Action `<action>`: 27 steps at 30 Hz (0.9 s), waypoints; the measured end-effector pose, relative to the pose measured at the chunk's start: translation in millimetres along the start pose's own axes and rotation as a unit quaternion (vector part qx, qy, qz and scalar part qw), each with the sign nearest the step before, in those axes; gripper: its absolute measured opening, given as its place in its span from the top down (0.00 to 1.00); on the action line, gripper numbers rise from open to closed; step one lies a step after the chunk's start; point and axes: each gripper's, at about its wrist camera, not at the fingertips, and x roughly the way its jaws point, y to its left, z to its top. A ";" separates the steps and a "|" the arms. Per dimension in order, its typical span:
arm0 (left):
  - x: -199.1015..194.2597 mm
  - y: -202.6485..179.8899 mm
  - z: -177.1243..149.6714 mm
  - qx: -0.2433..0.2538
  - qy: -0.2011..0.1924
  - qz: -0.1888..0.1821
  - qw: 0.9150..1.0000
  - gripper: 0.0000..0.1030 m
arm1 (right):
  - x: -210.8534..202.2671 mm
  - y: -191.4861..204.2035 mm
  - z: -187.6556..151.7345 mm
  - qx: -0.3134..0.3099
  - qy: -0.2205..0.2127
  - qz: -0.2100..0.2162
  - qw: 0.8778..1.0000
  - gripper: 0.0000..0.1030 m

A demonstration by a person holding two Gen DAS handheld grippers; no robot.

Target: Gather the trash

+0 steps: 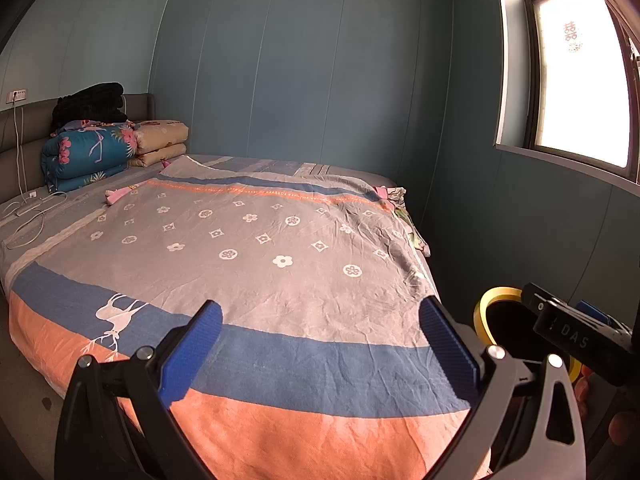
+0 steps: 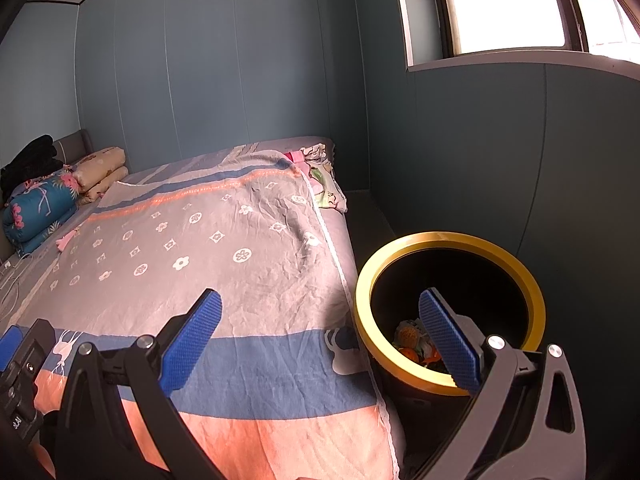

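Observation:
A black trash bin with a yellow rim (image 2: 450,240) stands on the floor at the right side of the bed. Several bits of trash (image 2: 412,340), orange and pale, lie at its bottom. My right gripper (image 2: 320,304) hovers open over the bed's corner, its right finger (image 2: 448,340) above the bin's mouth, nothing held. My left gripper (image 1: 320,312) is open and empty above the foot of the bed. In the left wrist view the bin's rim (image 1: 486,304) shows at the right, partly hidden by the right gripper's body (image 1: 576,332).
The bed (image 1: 260,240) carries a grey, blue and orange cover. Folded quilts (image 1: 92,152) and black clothing (image 1: 92,100) sit by the headboard. A white cable and power strip (image 1: 28,208) lie at the left. Crumpled cloth (image 2: 320,176) sits at the far right edge. Blue walls and a window (image 2: 508,4) close the right side.

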 end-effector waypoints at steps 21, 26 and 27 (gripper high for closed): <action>2.0 0.3 -1.0 -0.002 0.003 -0.001 1.000 0.08 | 4.3 -0.4 -1.9 0.001 0.009 0.002 1.000 0.08; 1.8 -0.1 -1.7 -0.003 -0.002 0.001 1.000 0.08 | 5.1 -1.5 -2.1 0.003 0.012 0.002 1.000 0.08; 1.4 -0.6 -2.0 -0.004 -0.003 0.000 1.000 0.08 | 5.1 -1.4 -2.5 0.003 0.013 0.002 1.000 0.08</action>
